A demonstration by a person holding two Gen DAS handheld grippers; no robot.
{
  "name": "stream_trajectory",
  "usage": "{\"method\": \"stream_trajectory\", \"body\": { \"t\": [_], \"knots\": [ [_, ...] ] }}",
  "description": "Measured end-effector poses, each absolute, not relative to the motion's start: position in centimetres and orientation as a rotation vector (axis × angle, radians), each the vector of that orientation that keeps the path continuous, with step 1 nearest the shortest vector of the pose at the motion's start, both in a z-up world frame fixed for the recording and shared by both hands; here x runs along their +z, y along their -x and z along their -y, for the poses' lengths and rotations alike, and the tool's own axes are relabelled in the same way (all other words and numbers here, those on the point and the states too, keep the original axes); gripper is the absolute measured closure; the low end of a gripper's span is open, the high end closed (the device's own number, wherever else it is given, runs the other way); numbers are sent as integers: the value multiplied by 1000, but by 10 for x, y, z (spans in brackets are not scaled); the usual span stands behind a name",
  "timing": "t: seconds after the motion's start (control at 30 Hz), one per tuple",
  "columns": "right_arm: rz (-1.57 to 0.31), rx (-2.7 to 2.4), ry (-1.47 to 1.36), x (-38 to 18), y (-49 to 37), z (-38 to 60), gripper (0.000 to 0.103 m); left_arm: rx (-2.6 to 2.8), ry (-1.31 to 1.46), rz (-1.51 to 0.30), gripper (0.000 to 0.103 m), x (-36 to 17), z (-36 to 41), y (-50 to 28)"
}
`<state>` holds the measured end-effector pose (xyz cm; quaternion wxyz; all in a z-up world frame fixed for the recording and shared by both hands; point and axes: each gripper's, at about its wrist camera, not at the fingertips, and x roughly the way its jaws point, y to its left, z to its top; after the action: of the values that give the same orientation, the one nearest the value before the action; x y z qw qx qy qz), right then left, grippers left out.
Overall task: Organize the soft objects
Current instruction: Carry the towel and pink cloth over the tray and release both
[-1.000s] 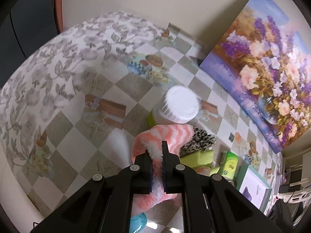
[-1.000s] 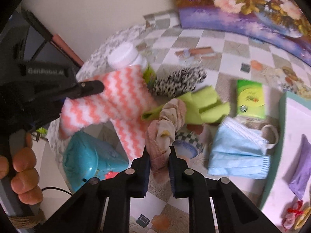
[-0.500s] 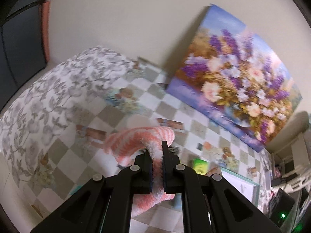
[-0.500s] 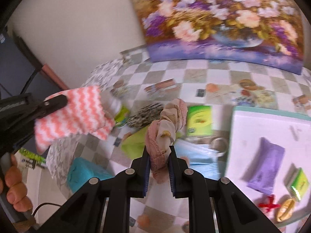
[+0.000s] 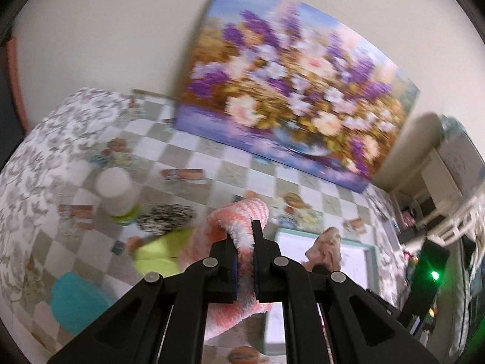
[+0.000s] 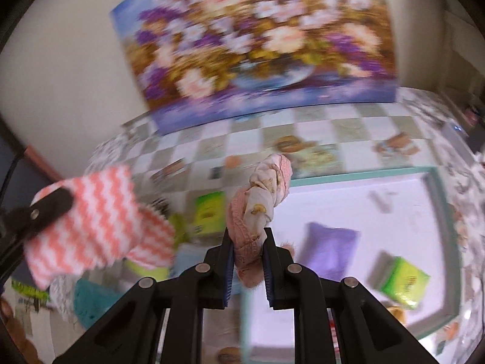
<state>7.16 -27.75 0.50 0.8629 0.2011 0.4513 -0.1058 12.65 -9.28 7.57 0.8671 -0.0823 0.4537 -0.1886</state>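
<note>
Your left claw (image 5: 245, 254) grips the pink striped sock (image 5: 239, 215); your right claw (image 6: 248, 250) grips the pink cloth bundle (image 6: 260, 200).

The white tray (image 6: 348, 200) lies mostly bare at its near-left part; a purple pouch (image 6: 330, 247) and green packet (image 6: 404, 279) occupy its right. Left, the worktop (image 5: 212, 163) is crowded by a white-lidded jar (image 5: 116, 188).

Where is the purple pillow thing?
The small purple fabric pouch lies inside the white tray with the teal rim, seen in the right wrist view, left of a green packet.
</note>
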Motion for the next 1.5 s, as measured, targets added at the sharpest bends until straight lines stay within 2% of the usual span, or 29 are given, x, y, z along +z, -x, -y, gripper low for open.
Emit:
{"method": "stream_trajectory", "body": {
  "t": [0.3,0.57,0.77,0.8,0.87,0.9,0.93,1.1,1.2,1.27,1.33,1.5],
  "knots": [
    [-979,-500,-447,-11,-44,357,85,-639,58,-959,96,70,186,-98],
    [-1014,-571,-550,-38,-26,403,82,-692,-28,-1072,96,10,246,-100],
    [-1028,-578,-554,-41,-29,405,82,-641,-76,-1123,93,-21,254,-111],
    [-1031,-580,-547,-41,-30,405,80,-636,-76,-1133,89,-23,253,-113],
    [-1037,-583,-535,-40,-32,404,69,-623,-69,-1142,74,-24,249,-116],
    [-1038,-582,-529,-40,-32,403,67,-614,-60,-1138,60,-22,245,-117],
    [-1038,-582,-522,-39,-33,403,64,-611,-54,-1136,53,-21,243,-118],
    [-1041,-592,-480,-31,-36,395,63,-570,-5,-1138,50,-15,218,-129],
    [-1040,-563,-411,-24,-45,379,61,-470,37,-1148,33,-17,186,-145],
    [-1049,-561,-358,-22,-53,367,49,-384,68,-1152,30,-16,157,-159],
    [-1051,-533,-330,-20,-60,354,49,-282,91,-1161,26,-18,127,-173],
    [-1022,-392,-306,-10,-77,314,49,-91,101,-1200,24,-27,68,-195]
  ]
}}
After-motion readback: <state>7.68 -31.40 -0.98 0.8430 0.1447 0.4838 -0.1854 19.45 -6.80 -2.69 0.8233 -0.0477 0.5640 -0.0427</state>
